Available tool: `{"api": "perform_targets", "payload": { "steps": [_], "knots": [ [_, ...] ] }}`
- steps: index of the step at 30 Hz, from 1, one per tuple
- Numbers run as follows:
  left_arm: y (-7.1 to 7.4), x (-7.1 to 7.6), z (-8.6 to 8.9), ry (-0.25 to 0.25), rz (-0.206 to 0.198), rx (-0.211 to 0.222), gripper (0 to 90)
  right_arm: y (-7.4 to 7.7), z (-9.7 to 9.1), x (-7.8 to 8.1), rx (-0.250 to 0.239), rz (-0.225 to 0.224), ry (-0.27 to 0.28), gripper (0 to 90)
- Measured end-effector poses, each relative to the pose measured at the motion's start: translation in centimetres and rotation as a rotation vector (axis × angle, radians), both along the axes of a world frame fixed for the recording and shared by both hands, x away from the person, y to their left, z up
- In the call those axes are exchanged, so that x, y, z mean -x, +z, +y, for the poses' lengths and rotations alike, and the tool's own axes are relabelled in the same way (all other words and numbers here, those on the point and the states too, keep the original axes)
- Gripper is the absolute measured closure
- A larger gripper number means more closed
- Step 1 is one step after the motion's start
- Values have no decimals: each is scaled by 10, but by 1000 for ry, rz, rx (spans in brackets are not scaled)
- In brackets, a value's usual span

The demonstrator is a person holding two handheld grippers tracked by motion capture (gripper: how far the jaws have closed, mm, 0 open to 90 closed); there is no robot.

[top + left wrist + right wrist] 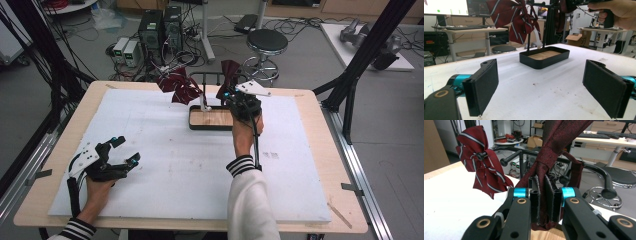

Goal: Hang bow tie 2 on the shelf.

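Observation:
A black rack [210, 75] rises from a black tray with a wooden floor [212, 119] at the table's far middle. A striped dark-red bow tie [177, 85] [515, 18] [482, 170] hangs on the rack's left peg. My right gripper [235, 97] [541, 200] is shut on a plain dark-red bow tie [229, 75] [554, 152], held up by the rack's right side. Near the table's front left, my left gripper [122, 150] [541, 87] rests low and open, nothing between its pads.
A white sheet [165, 165] covers the wooden table. Behind the table stand a round stool [266, 42], computer boxes [160, 27] and tangled cables. A black frame post [365, 55] slants at the right.

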State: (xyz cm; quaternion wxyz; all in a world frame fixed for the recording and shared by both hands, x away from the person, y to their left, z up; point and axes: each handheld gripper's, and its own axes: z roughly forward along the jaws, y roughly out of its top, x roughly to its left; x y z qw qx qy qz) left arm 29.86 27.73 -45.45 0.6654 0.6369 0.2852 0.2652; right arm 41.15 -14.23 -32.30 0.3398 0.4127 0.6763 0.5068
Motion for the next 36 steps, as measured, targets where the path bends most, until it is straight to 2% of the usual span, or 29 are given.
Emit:
{"api": "perform_targets", "payload": {
  "steps": [11,20,36],
  "knots": [
    [0,0,0,0,1,4,137,-10,-2,-10,-3,47,-7,834],
    [0,0,0,1,1,6,137,-16,-3,-18,-19,68,-4,833],
    [0,0,0,1,2,4,136,-23,-4,-24,-21,92,13,826]
  ]
}}
